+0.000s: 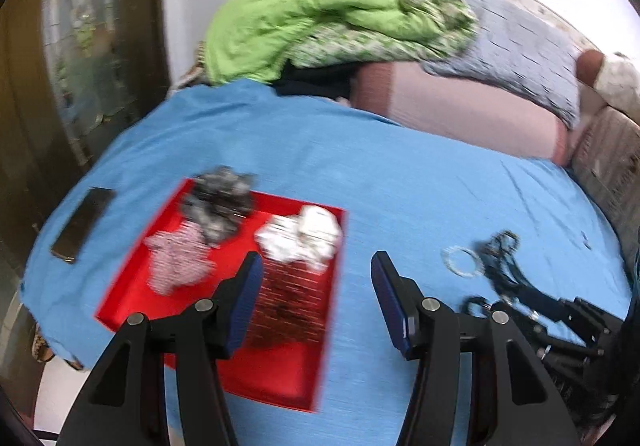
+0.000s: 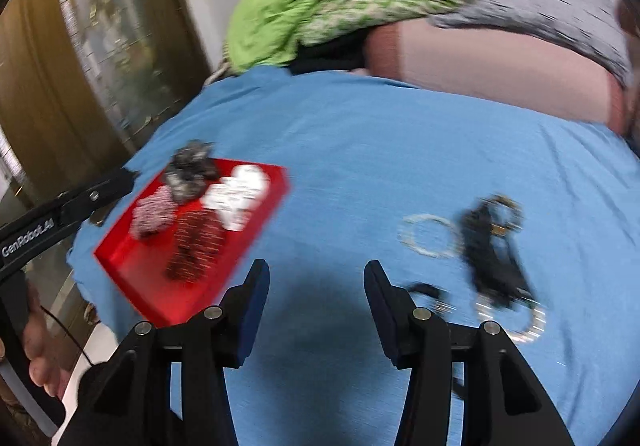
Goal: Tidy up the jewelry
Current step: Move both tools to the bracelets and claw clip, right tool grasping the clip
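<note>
Your left gripper (image 1: pixel 316 278) hangs over the blue bedsheet (image 1: pixel 400 185) with its jaws apart and nothing between them; its left finger overlaps the red tray (image 1: pixel 132 298) in the left wrist view. On that tray lie a grey-black scrunchie (image 1: pixel 218 203), a pink-and-white scrunchie (image 1: pixel 178 260), a white scrunchie (image 1: pixel 300 234) and a dark red patterned piece (image 1: pixel 292 306) that sits just ahead of the left finger; blur keeps me from saying what that piece is. A dark phone (image 1: pixel 82 224) lies on the sheet left of the tray.

Your right gripper (image 2: pixel 316 286) is also parted and empty, aimed at bare sheet. The loose jewelry lies ahead and to its right: a pale bead bracelet (image 2: pixel 428 236), just beside it a tangle of black cord necklaces (image 2: pixel 492 258) with gold bits, and a sparkly ring-shaped piece (image 2: pixel 532 326) close to the right finger. A small dark item (image 2: pixel 430 292) lies just beyond that fingertip. The tray sits to the left of this gripper, well apart from the jewelry.

White lettering on the left tool's arm (image 2: pixel 28 242), seen in the right wrist view, reads "GenRobot.AI". A green quilt (image 1: pixel 312 13) is piled at the far end of the bed.
</note>
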Demonstrator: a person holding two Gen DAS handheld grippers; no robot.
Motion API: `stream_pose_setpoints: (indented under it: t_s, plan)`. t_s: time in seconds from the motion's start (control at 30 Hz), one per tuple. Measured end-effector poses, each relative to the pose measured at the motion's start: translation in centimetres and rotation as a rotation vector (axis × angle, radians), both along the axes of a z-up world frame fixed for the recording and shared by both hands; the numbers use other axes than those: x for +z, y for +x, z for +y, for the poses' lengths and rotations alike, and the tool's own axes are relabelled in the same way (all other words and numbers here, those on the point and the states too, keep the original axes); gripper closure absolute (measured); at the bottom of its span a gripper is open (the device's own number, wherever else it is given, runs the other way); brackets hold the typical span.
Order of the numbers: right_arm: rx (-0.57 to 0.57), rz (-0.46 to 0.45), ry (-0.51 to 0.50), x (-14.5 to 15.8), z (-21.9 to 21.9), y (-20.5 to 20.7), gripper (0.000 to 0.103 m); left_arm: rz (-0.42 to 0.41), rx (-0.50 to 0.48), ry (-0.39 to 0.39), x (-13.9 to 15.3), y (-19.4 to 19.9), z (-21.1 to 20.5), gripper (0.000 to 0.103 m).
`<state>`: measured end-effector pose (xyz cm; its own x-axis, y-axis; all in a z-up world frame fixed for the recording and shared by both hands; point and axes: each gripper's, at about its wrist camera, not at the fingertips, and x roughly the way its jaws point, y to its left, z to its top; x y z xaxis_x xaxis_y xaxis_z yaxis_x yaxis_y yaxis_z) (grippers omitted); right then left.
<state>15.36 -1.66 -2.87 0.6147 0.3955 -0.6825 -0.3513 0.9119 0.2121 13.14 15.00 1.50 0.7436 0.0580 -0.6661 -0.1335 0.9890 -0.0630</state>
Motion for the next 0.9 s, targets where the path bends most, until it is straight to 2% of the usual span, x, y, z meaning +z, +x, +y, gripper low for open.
stream_pose_setpoints:
  t_s: [0.2, 0.43, 0.67, 0.9]
  plan:
    - [-0.138, 0.025, -0.007, -1.2, -8.9, -0.7, 0.049, 0.076, -0.113, -0.015, -2.5, 1.3, -5.9, 0.048]
    - [-0.21, 0.054, -0.008, -2.9, -14.6, -0.9, 0.049, 0.167, -0.224, -0.017, -6.6, 3.4, -11.1, 0.048]
    - [-0.2, 0.071, -0.021, -4.7, -15.1, -1.2, 0.049, 0.214, -0.269, 0.013, -9.4, 5.8, -14.0, 0.048]
    - [-0.179, 0.059, 0.028, -4.2, -14.8, 0.8, 0.049, 0.244, -0.292, 0.01, -11.1, 7.6, -15.2, 0.048]
